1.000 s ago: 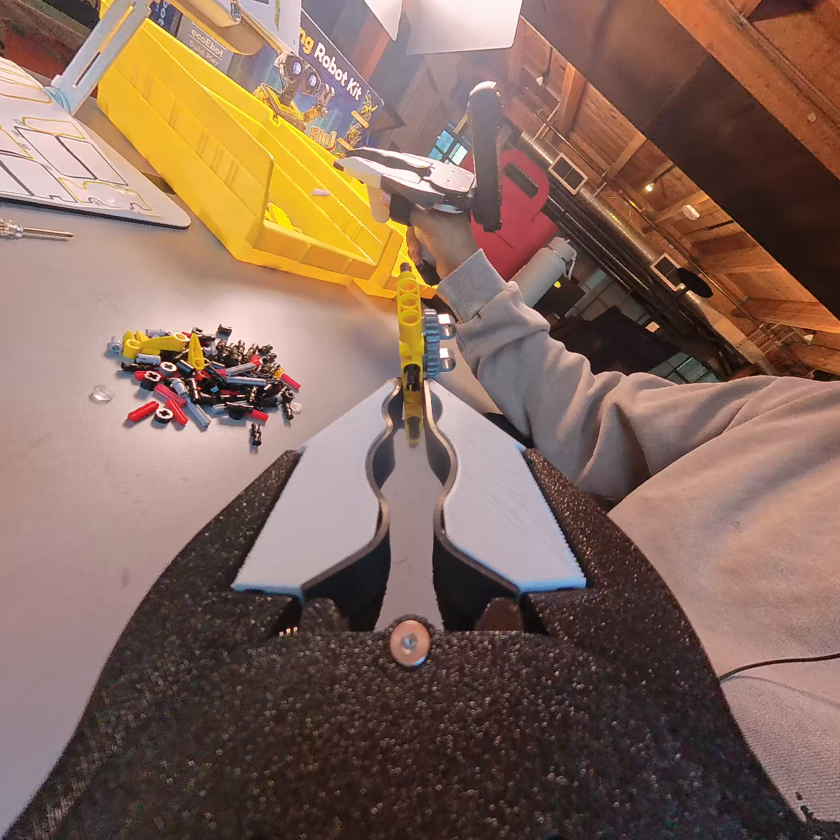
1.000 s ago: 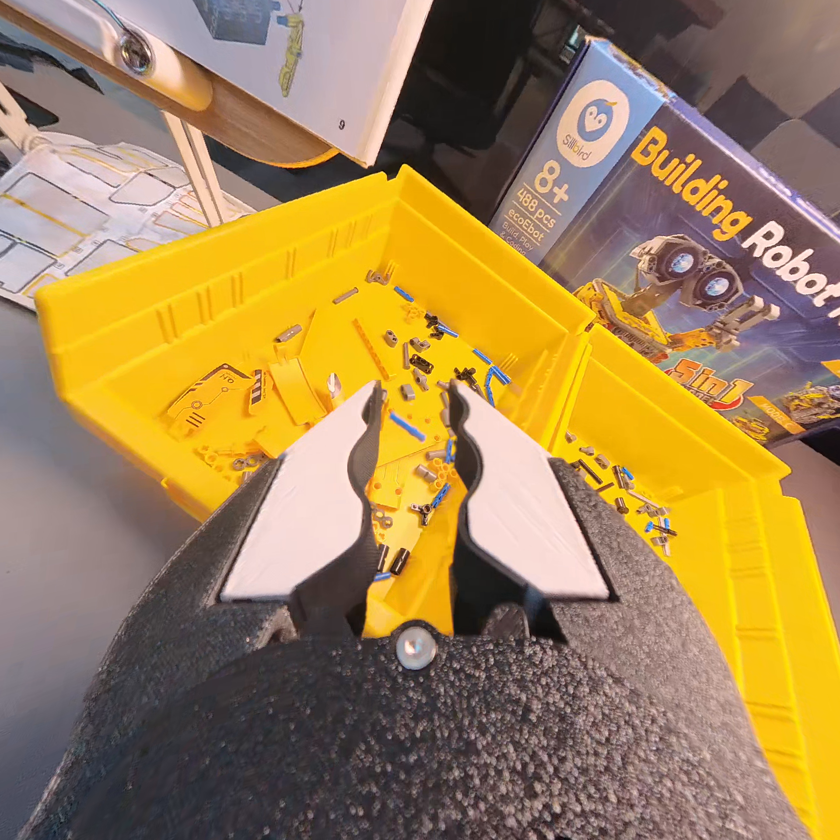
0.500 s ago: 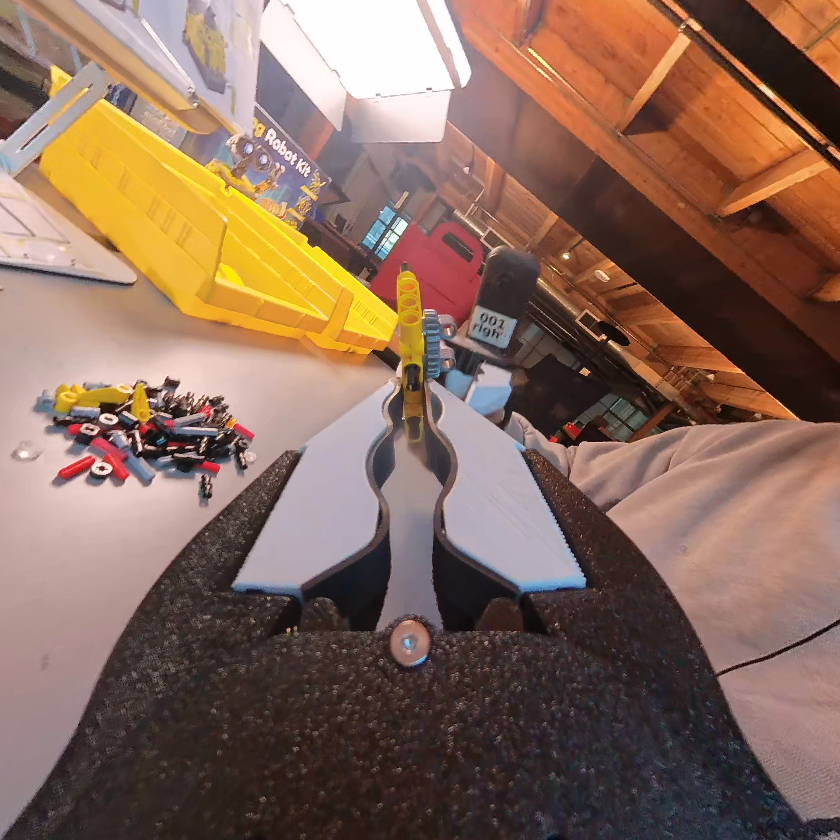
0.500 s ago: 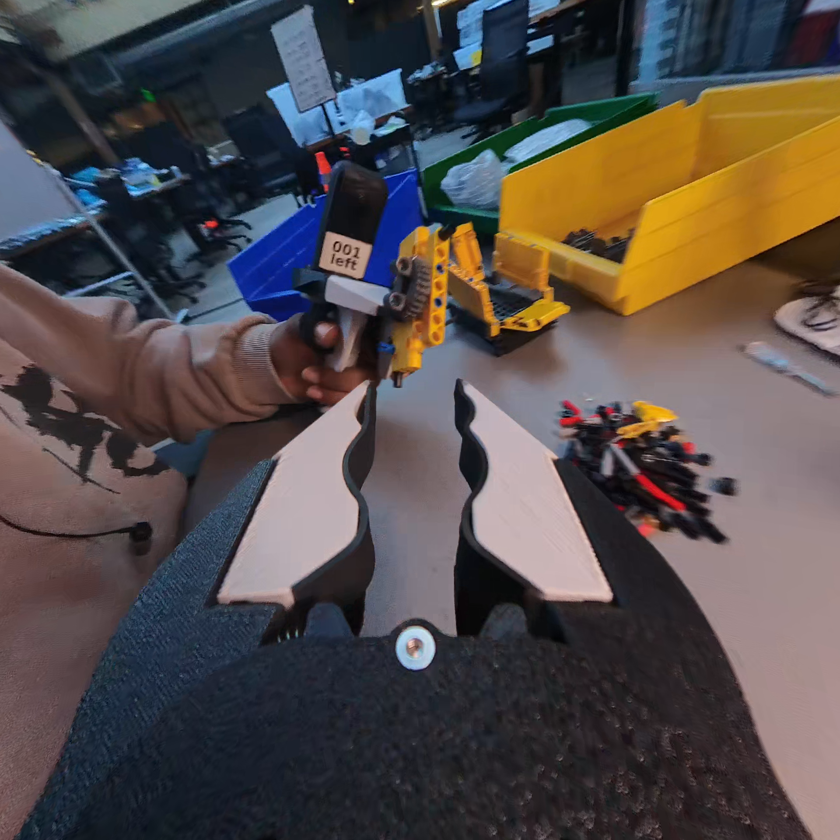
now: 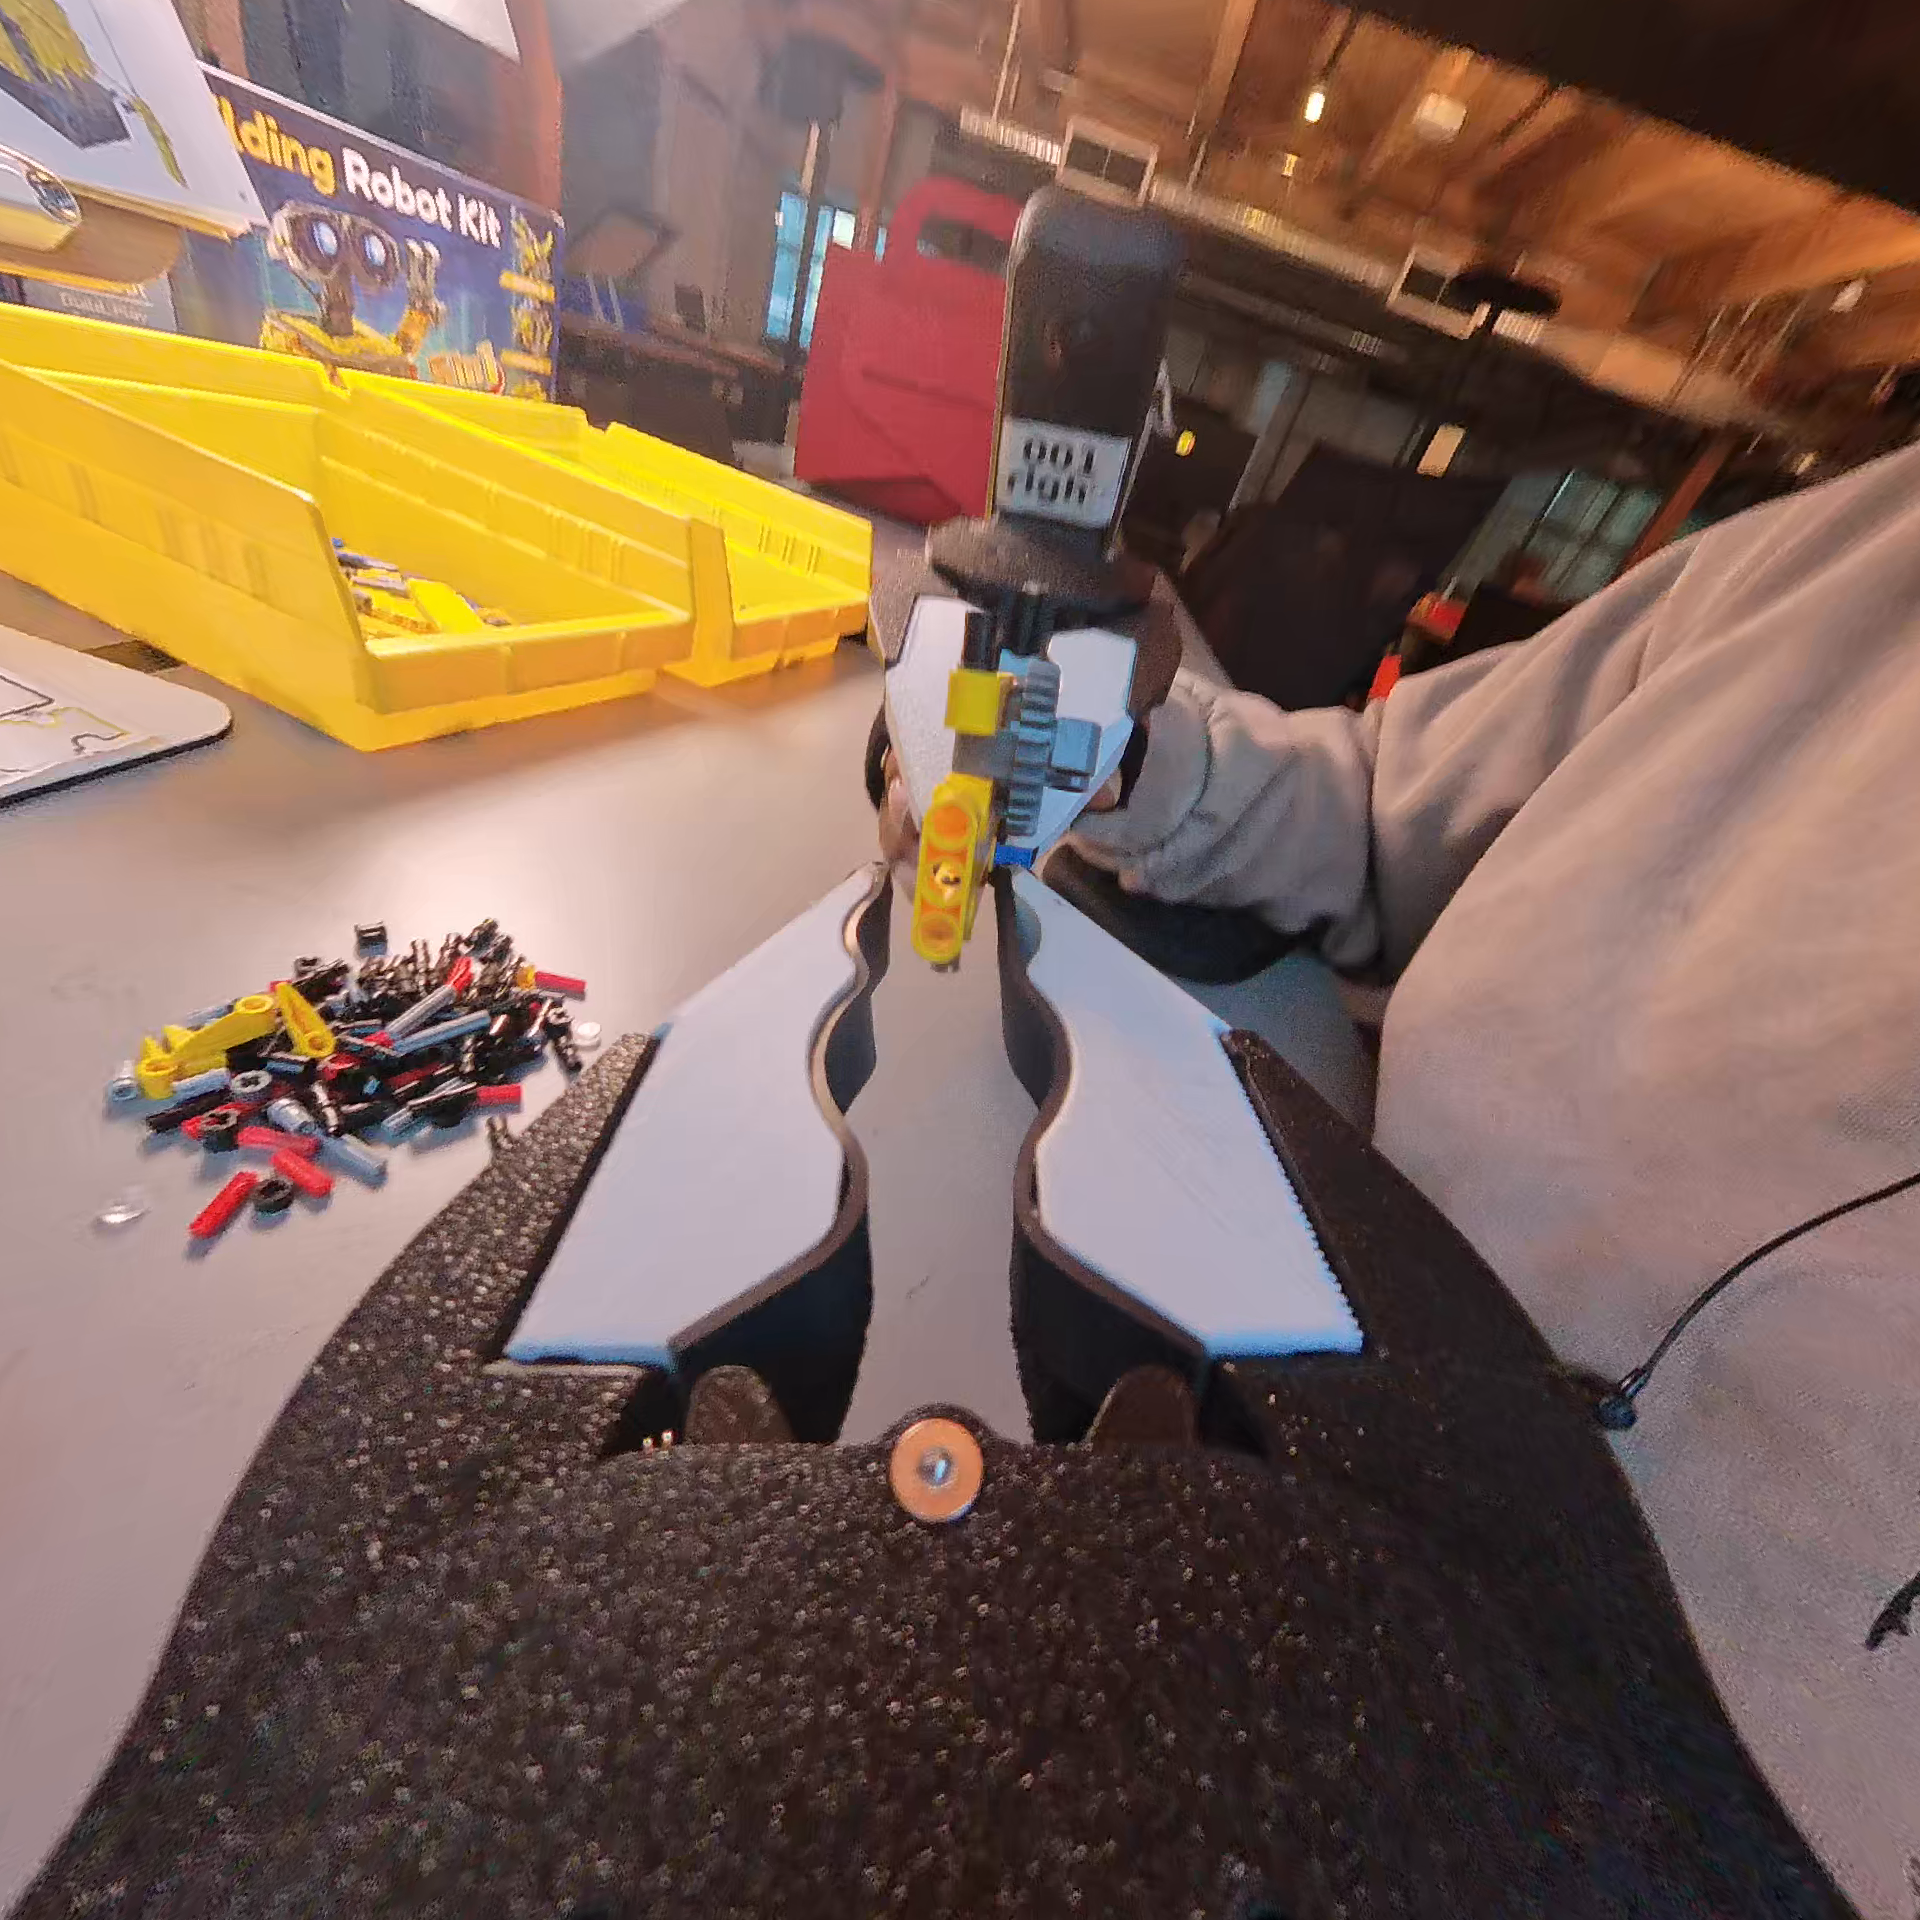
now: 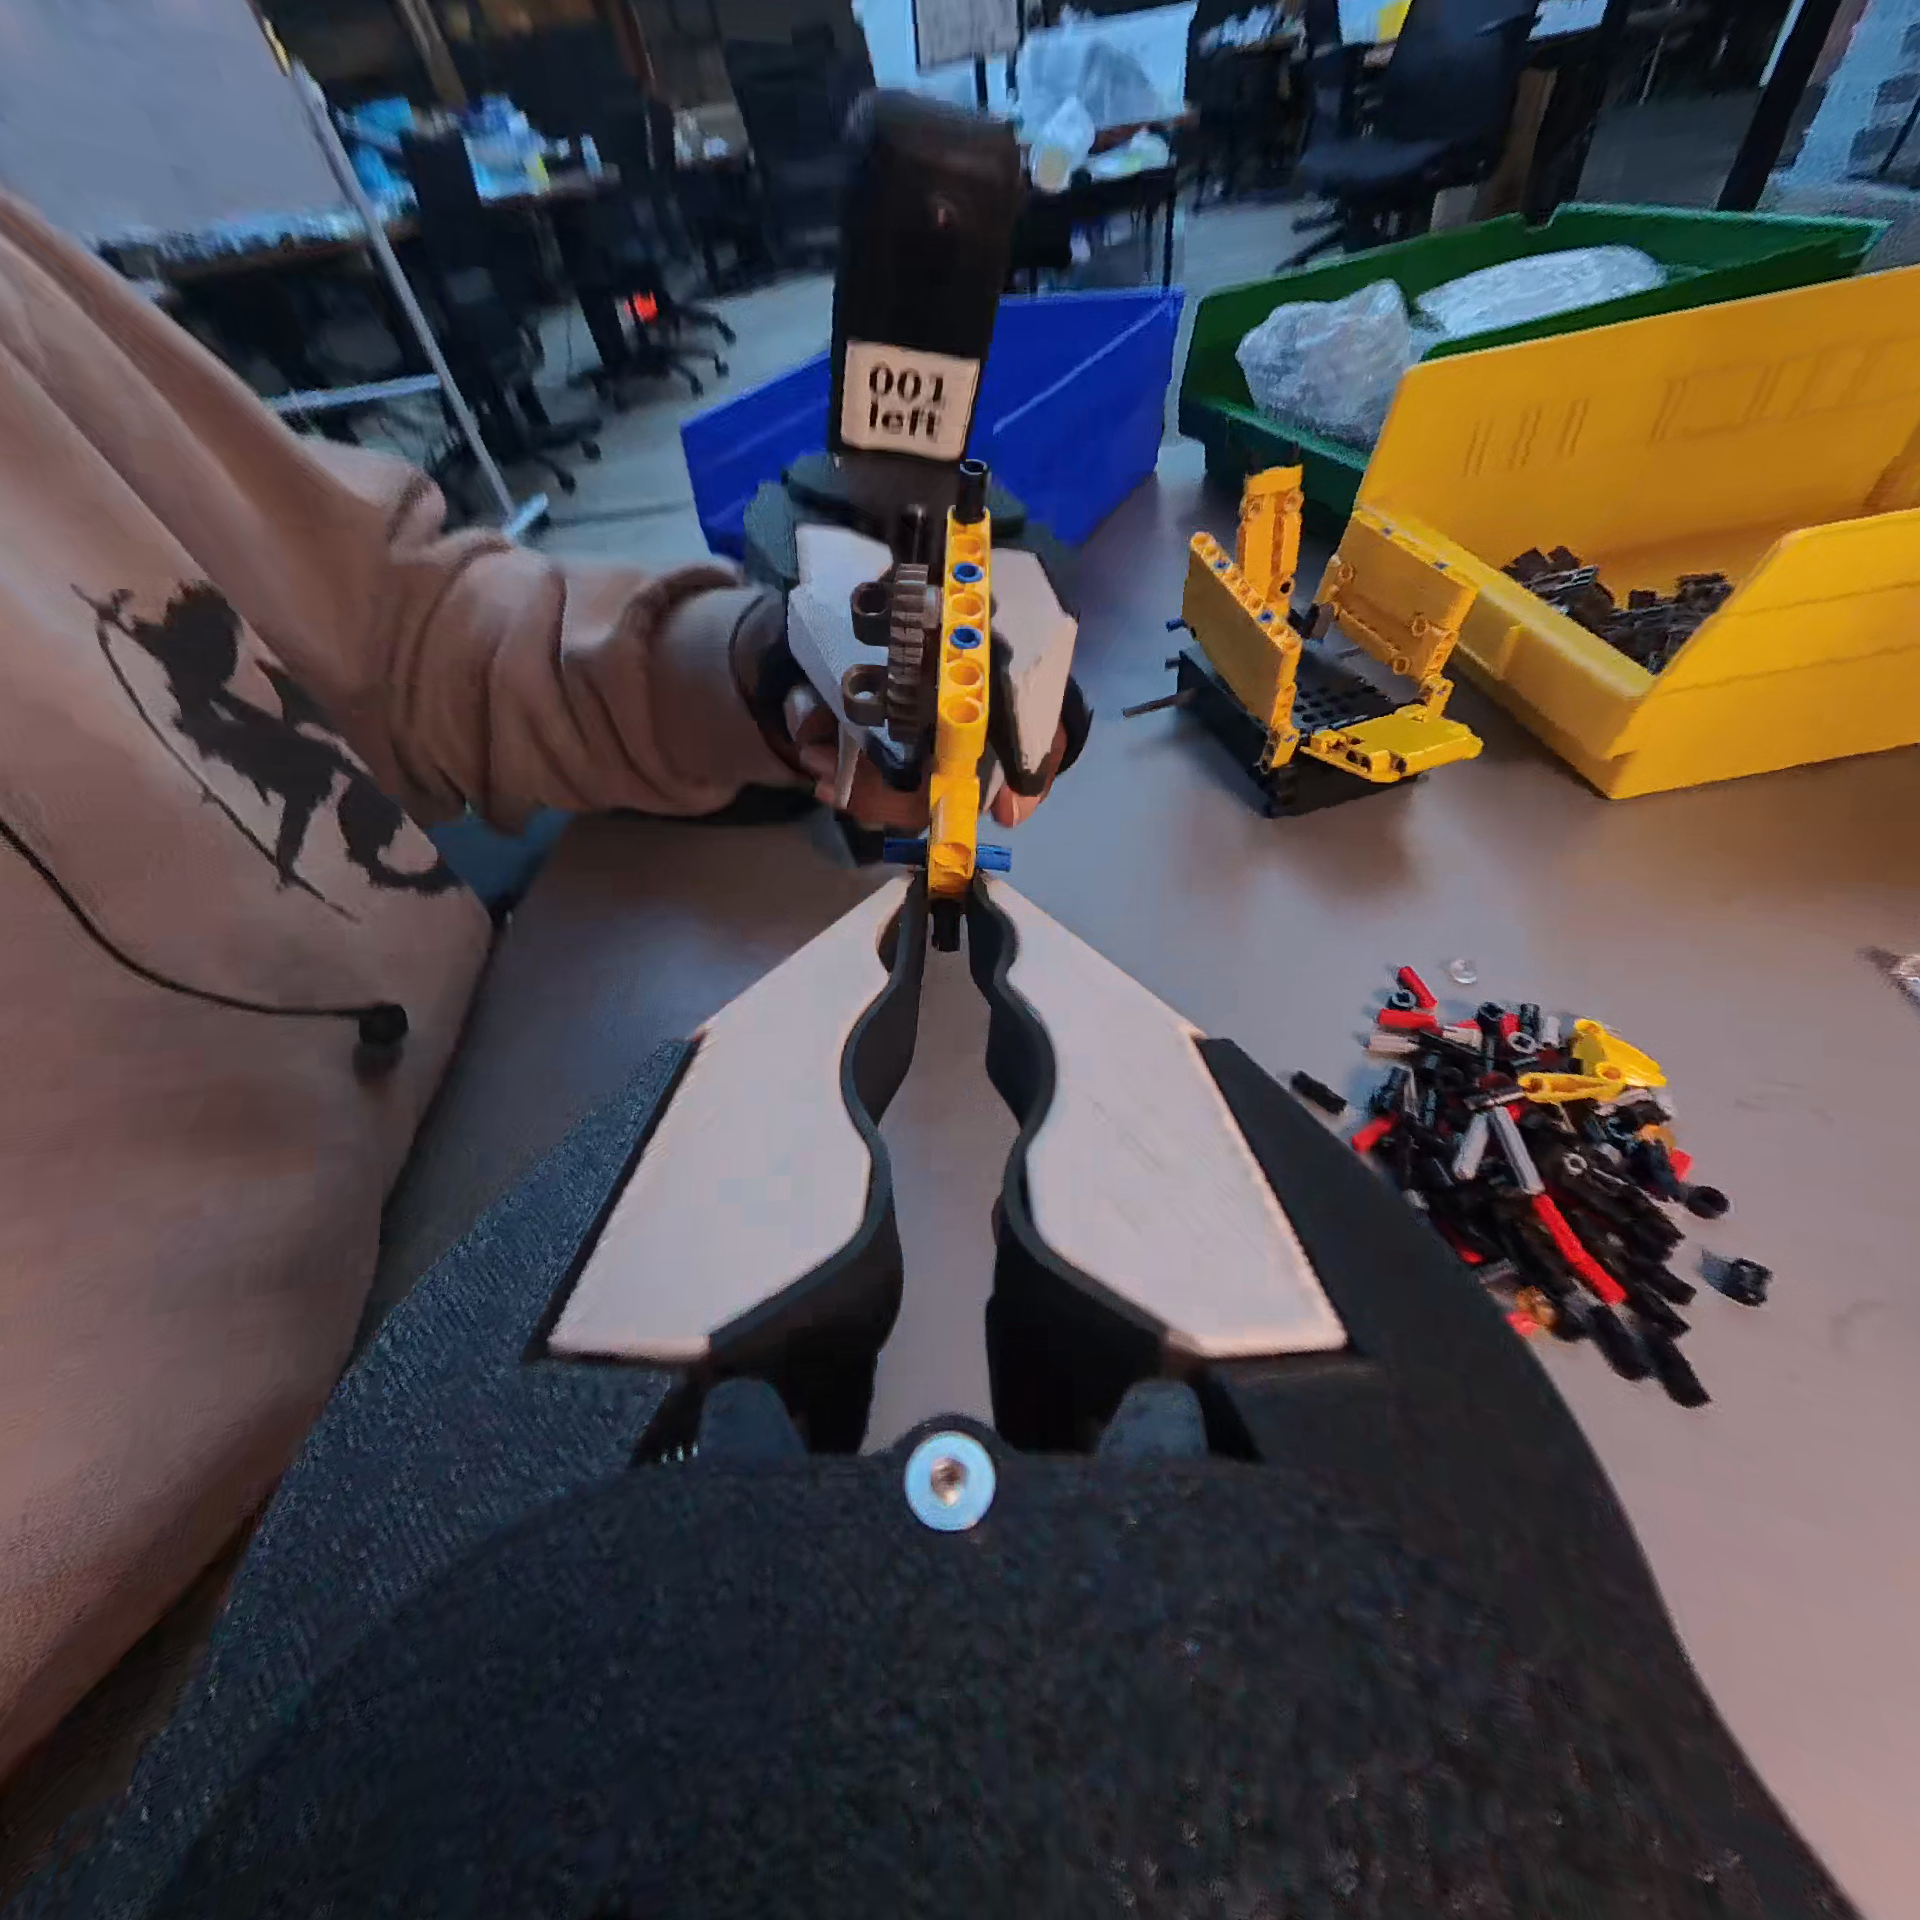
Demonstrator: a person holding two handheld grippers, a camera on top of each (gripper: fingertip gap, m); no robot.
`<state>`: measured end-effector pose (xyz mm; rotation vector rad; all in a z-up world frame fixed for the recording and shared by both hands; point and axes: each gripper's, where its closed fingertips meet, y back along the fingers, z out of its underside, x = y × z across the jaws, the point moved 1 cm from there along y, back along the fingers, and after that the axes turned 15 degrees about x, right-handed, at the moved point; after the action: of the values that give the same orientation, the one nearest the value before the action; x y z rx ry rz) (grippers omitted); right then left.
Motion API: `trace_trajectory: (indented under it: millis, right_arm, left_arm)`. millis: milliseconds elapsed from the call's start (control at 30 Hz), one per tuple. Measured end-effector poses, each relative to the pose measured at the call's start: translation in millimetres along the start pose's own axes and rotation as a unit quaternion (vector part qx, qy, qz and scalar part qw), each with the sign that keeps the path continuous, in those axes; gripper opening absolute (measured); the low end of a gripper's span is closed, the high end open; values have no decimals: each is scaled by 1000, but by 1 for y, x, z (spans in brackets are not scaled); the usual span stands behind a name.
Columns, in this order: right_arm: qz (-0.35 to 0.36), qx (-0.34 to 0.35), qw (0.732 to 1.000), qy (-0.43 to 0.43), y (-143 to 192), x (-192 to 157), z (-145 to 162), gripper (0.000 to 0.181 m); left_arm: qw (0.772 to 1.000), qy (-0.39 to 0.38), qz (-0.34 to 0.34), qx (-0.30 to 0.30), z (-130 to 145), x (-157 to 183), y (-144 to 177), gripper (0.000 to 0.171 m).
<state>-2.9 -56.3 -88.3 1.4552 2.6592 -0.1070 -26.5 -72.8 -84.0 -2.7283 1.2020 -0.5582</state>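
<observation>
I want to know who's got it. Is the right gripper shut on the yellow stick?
Shut. In the right wrist view, the right gripper pinches the lower end of the yellow beam, with no gap showing at its tips.

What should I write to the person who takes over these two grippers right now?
Left gripper: jaws open, loosely around one end of the yellow holed plastic beam with grey gear.
Right gripper: jaws shut on its other end, above the grey table.
Pile of small black, red and yellow plastic pins lies loose on the table, before the yellow plastic bins.
</observation>
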Motion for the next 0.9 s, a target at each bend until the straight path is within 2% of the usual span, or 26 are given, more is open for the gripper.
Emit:
trace_trajectory:
  millis: [133,233,367,467,567,700,767,900]
  right_arm:
    - [-19,-64,997,40,4,-6,11,6]
    - [-10,-76,995,65,3,-3,14,6]
    - [36,-21,998,51,5,9,-2,10]
    - [40,12,999,-20,11,13,-9,22]
    - [18,36,994,-105,5,4,-6,23]
    - [2,67,988,-137,-8,-3,-6,20]
    - [-11,78,986,-146,-7,-4,-10,10]
    - [-20,96,981,-167,-6,-6,-14,8]
  left_arm:
    - [996,-57,15,-61,16,6,-2,15]
    - [991,-110,11,-81,22,6,-5,8]
    - [974,-215,-34,-57,7,-1,-6,7]
    - [943,-320,-82,-51,-3,-9,0,7]
    - [905,-412,-94,-48,-9,-5,-1,7]
    - [865,-492,-78,-60,-3,7,-8,6]
    - [847,-522,-79,-59,-5,10,-9,6]
    - [805,-582,-88,-68,-7,10,-9,6]
